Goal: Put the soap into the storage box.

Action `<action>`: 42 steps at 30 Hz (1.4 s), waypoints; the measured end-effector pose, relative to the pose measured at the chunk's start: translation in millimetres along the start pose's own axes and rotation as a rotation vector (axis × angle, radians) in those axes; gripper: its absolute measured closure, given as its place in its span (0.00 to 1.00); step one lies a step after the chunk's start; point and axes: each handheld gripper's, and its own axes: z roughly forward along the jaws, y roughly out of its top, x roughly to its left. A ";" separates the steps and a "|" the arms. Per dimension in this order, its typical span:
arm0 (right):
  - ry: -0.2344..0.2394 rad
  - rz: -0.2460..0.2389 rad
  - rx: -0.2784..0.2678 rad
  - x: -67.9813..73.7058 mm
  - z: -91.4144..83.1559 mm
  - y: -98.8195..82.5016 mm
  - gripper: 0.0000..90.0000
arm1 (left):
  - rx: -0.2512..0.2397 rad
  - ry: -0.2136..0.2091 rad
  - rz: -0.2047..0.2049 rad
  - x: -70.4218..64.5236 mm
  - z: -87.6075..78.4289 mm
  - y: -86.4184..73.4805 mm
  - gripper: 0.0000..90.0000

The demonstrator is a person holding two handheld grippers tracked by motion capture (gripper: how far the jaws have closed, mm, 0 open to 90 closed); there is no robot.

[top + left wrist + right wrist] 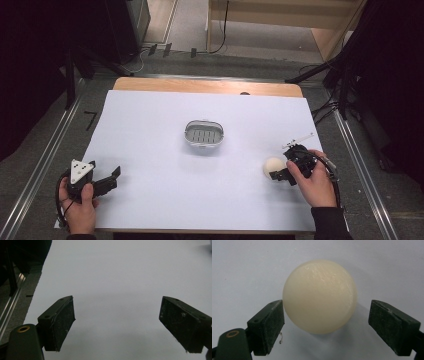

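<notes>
worktop (150,150): wooden top, covered almost fully by a white sheet; bare wood strip shows along the far edge
sheet surface: plain, matte, no marks; soft shadows under the things
ball (274,166): cream, round, smooth with faint scuffs; sits on the sheet at the right front, well apart from the dish
ball, right gripper view (319,297): between the two fingers, touching or nearly touching the left one, clear gap to the right one
right gripper (281,169): held in the person's right hand (315,182), fingers spread wide around the ball, not clamped
left gripper (114,179): at the left front corner, held in the left hand (80,207), grey three-cornered plate on top; fingers (60,322) wide apart, nothing between them, just white sheet
dish (204,133): small oval metal dish with slotted insert, centre of the sheet
floor (45,145): grey carpet around the worktop, metal rails on both sides
room: dark at left and right edges, cables on the floor at the back, light wood furniture (280,15) behind
</notes>
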 end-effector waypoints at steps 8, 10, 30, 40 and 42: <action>0.008 -0.007 0.008 2.5 10.3 2.3 0.20 | -0.001 -0.001 -0.010 0.4 0.1 0.0 0.16; 0.004 -0.003 0.011 4.2 12.7 2.6 0.22 | 0.000 -0.005 -0.014 0.9 0.0 0.0 0.16; -0.046 -0.025 0.023 8.2 13.7 3.2 0.28 | -0.005 -0.009 -0.022 1.9 -0.1 -0.1 0.16; -0.041 -0.017 0.012 7.3 6.3 2.9 0.28 | -0.004 -0.007 -0.021 2.0 -0.5 -0.1 0.16; -0.039 -0.019 0.015 9.1 5.6 4.3 0.28 | -0.004 -0.010 -0.022 2.4 -0.4 -0.1 0.16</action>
